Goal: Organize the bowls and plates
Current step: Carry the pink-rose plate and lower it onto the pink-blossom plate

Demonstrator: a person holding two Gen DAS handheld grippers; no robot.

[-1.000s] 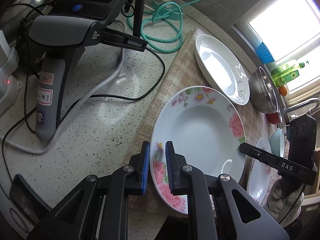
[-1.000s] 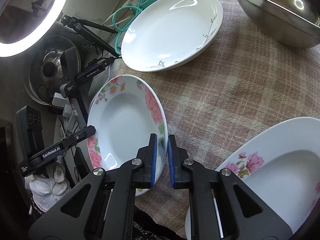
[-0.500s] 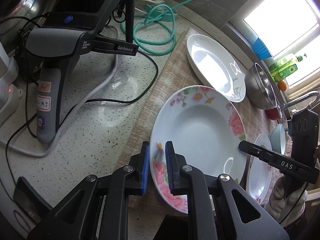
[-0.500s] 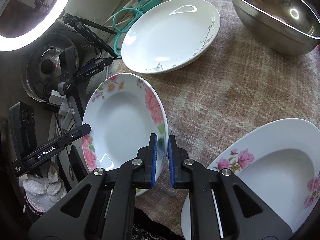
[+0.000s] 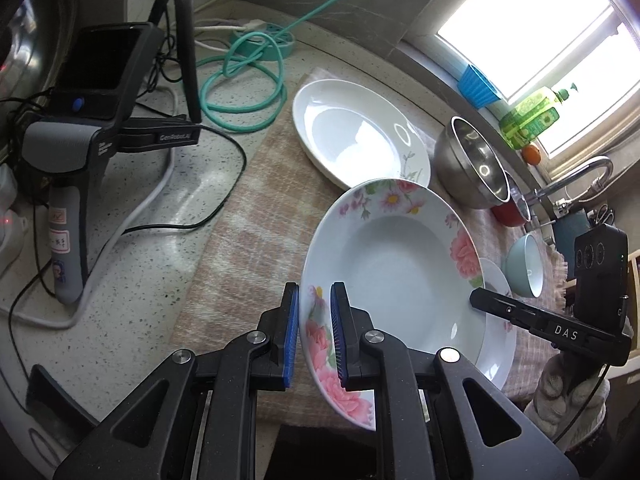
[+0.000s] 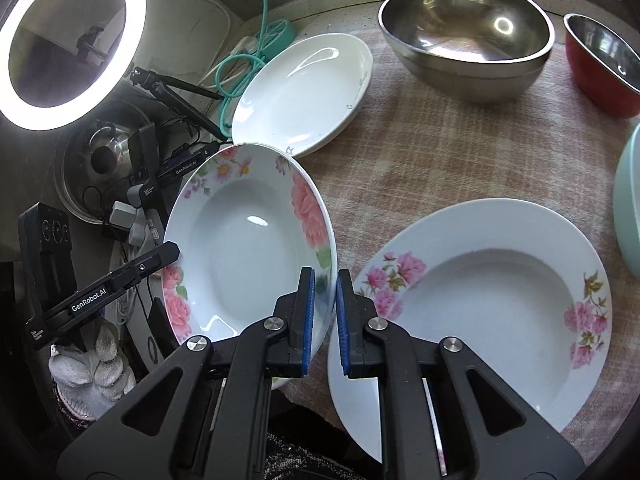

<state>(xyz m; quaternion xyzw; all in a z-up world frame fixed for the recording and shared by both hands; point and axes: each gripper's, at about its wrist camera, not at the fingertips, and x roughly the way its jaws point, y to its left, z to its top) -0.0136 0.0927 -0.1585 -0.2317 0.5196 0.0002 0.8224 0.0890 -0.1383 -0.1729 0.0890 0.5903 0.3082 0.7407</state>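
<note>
**Flowered plate carried up and toward its twin**

Lifted since a second ago, the flowered plate (image 6: pixel 248 256) now hangs tilted above the cloth (image 6: pixel 460 152), nearer the white plate (image 6: pixel 304 92). Your left gripper (image 5: pixel 314 332) and right gripper (image 6: pixel 322 312) each have their fingers clamped on opposite rims. Keep both grips level and swing toward 3 o'clock, lowering squarely into the matching flowered plate (image 6: pixel 492 300).

Both grippers, left gripper (image 5: pixel 314 336) and right gripper (image 6: pixel 323 322), are built of black plastic, blue-padded, silver-screwed; white knit gloves are worn.
</note>
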